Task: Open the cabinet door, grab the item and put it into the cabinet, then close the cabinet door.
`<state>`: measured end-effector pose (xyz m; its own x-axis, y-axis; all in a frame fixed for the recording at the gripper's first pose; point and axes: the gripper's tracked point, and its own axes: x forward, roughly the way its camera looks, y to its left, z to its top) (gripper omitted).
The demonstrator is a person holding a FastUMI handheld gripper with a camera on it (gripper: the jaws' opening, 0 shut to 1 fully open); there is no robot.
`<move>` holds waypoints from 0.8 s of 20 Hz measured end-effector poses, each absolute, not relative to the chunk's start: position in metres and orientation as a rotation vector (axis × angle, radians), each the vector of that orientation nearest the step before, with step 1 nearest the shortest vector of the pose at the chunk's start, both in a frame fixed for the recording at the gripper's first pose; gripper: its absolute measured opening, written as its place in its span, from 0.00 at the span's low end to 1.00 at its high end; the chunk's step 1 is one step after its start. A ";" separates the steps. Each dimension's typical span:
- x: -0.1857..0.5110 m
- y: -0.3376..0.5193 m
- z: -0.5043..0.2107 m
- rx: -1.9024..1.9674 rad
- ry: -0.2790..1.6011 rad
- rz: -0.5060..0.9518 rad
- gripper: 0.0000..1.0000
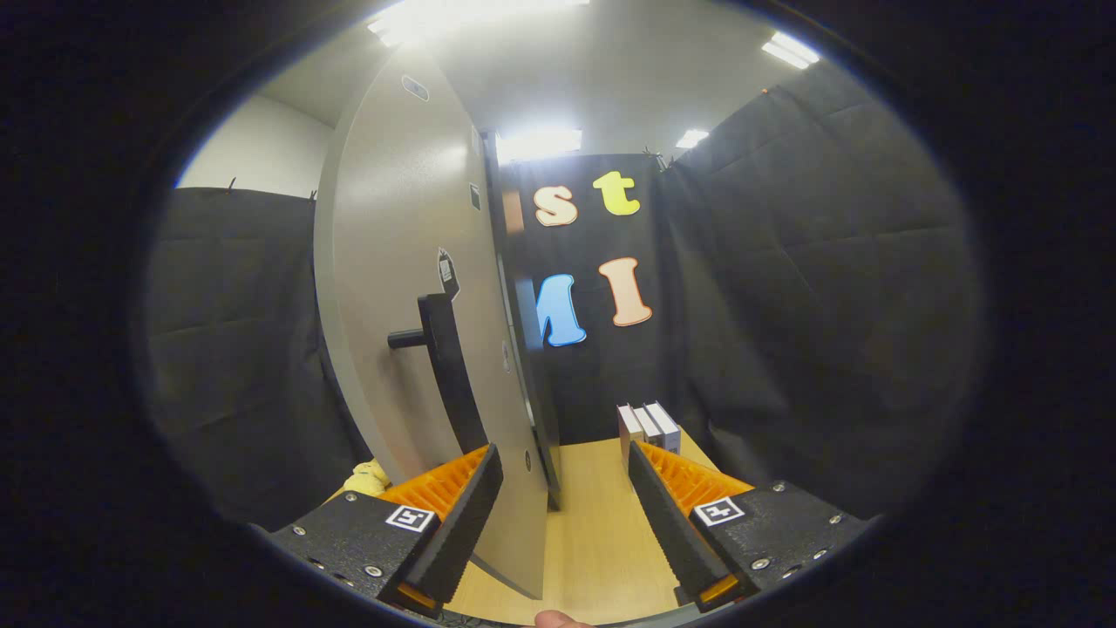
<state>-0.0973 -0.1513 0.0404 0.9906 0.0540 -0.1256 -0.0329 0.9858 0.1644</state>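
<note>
Three upright boxes (pixel 649 427) stand at the far end of the desk (pixel 593 523), beyond the wide-open, empty jaws; the cabinet door (pixel 410 331) hangs ajar, its edge between them.

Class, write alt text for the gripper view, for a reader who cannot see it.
An open tool holds nothing, its fingers either side of the edge of a grey cabinet door that stands ajar, with a black handle. Beyond the fingers, three small boxes stand on a wooden tabletop.
</note>
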 end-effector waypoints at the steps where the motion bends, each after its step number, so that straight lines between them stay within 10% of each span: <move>1: -0.097 -0.143 0.040 0.163 0.131 0.058 0.92; 16: -0.057 0.008 0.040 0.148 0.101 0.197 0.93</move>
<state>-0.0568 0.0083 0.0396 0.9756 0.2024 -0.0849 -0.1876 0.9698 0.1559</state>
